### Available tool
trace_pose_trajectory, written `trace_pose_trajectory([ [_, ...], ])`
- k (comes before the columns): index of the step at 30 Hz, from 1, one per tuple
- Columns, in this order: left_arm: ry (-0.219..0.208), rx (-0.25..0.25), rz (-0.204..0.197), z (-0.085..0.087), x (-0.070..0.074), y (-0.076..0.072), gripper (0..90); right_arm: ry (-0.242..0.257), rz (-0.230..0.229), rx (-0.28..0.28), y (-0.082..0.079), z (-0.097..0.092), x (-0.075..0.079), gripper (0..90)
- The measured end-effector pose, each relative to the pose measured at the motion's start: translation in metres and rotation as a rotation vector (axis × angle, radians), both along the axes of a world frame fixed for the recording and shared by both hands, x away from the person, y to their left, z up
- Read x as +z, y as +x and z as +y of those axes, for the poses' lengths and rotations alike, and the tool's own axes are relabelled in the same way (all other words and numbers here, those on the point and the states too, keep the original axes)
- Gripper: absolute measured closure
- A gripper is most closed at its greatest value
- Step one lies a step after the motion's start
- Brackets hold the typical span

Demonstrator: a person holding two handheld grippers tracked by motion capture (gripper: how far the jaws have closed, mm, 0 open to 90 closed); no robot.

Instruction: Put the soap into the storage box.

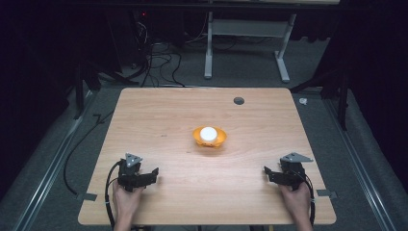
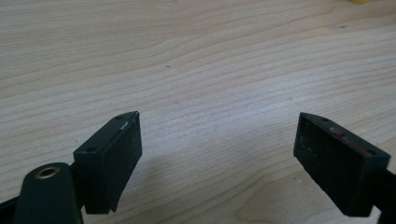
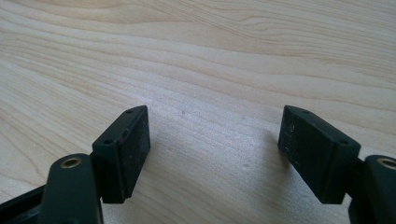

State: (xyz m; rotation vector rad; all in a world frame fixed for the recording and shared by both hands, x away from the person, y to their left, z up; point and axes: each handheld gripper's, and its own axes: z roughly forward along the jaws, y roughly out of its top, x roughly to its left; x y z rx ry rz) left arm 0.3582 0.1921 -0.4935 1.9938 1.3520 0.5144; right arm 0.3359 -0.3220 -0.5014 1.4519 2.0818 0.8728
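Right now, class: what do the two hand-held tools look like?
Both are black. The left tool and right tool each carry a grey three-cornered plate on top and trail a black cable. Their jaws end in flat rectangular black pads. No sleeves show.

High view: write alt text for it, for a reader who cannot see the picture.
An orange bowl holding a white ball sits near the middle of a wooden table. At the near edge a person's hands hold two black grippers low over the wood, the left gripper and the right gripper, both empty and pointing inward. Dark floor, cables and a table frame lie beyond.
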Motion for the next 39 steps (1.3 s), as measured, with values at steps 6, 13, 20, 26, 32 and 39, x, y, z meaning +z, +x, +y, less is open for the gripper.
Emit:
trace_pose_trajectory([
  [6, 0.011, 0.004, -0.009, -0.004, -0.005, 0.001, 16.0, 0.001, 0.000, 0.000, 0.000, 0.000, 0.000, 26.0],
  [13, 0.023, 0.013, -0.013, -0.007, -0.012, 0.003, 16.5, 0.000, 0.000, 0.000, 0.000, 0.000, 0.000, 26.0],
  [20, 0.021, 0.020, -0.031, -0.008, -0.014, 0.002, 15.7, 0.000, 0.000, 0.000, 0.000, 0.000, 0.000, 26.0],
  [26, 0.018, 0.018, -0.028, -0.008, -0.014, 0.002, 15.2, 0.001, 0.000, -0.002, 0.000, 0.000, 0.000, 26.0],
  [32, 0.018, 0.018, -0.028, -0.008, -0.014, 0.002, 15.2, 0.002, 0.002, -0.002, -0.001, 0.000, 0.000, 26.0],
  [39, 0.015, 0.013, -0.030, -0.008, -0.015, 0.003, 15.2, 0.005, 0.002, -0.003, -0.001, 0.000, 0.000, 26.0],
])
